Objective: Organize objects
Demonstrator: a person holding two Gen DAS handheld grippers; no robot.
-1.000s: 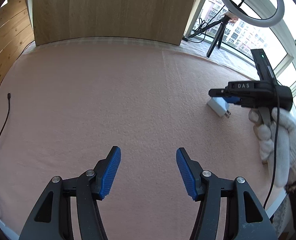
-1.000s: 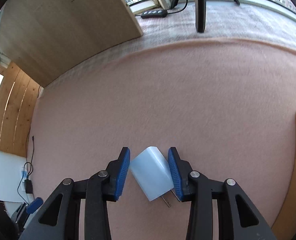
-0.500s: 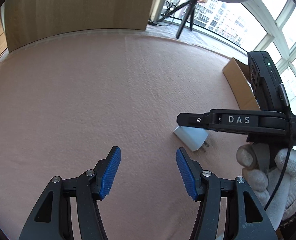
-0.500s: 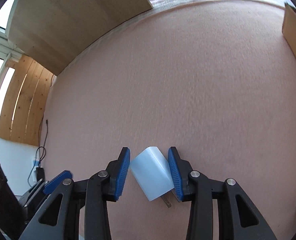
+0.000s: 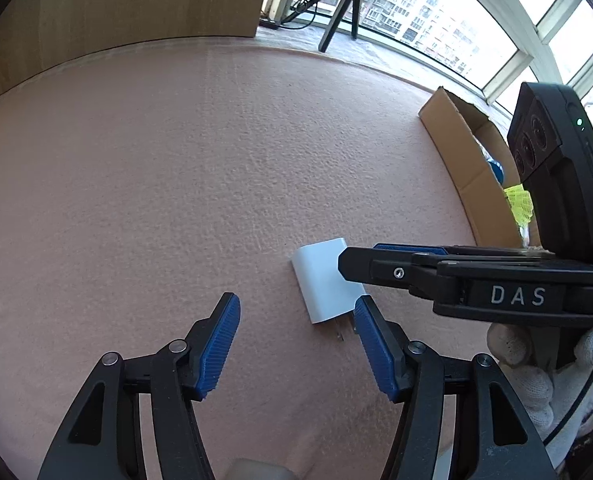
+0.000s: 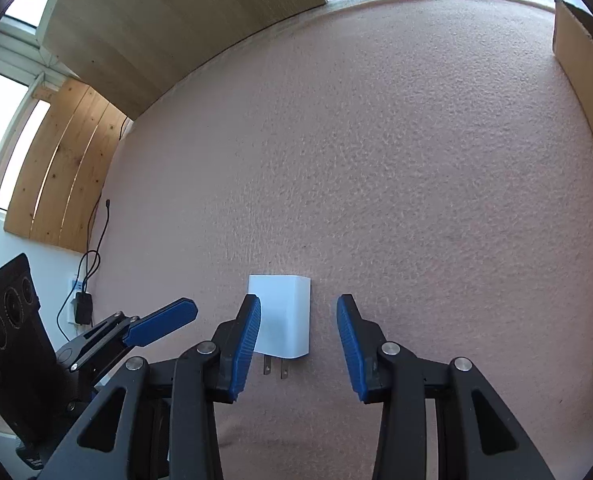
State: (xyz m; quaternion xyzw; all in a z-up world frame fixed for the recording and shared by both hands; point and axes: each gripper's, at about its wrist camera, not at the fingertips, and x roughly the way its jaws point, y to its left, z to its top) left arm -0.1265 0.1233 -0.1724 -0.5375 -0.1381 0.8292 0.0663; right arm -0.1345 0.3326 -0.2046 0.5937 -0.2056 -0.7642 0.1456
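A white plug-in charger (image 6: 283,316) with two metal prongs lies flat on the pink cloth table (image 6: 376,160), prongs toward me. My right gripper (image 6: 298,344) is open around it, its jaws apart, the left pad beside the charger. In the left wrist view the charger (image 5: 324,280) lies just ahead of my open, empty left gripper (image 5: 296,340), close to its right pad, with the right gripper (image 5: 376,258) over it from the right.
An open cardboard box (image 5: 468,160) holding yellow and blue items stands at the table's right side; its wall shows in the right wrist view (image 6: 576,60). A wooden panel (image 5: 136,0) stands at the back. A tripod (image 5: 336,12) and cables lie beyond.
My right gripper has opened and let go of the charger, which now lies flat on the cloth. My left gripper has moved closer to the charger.
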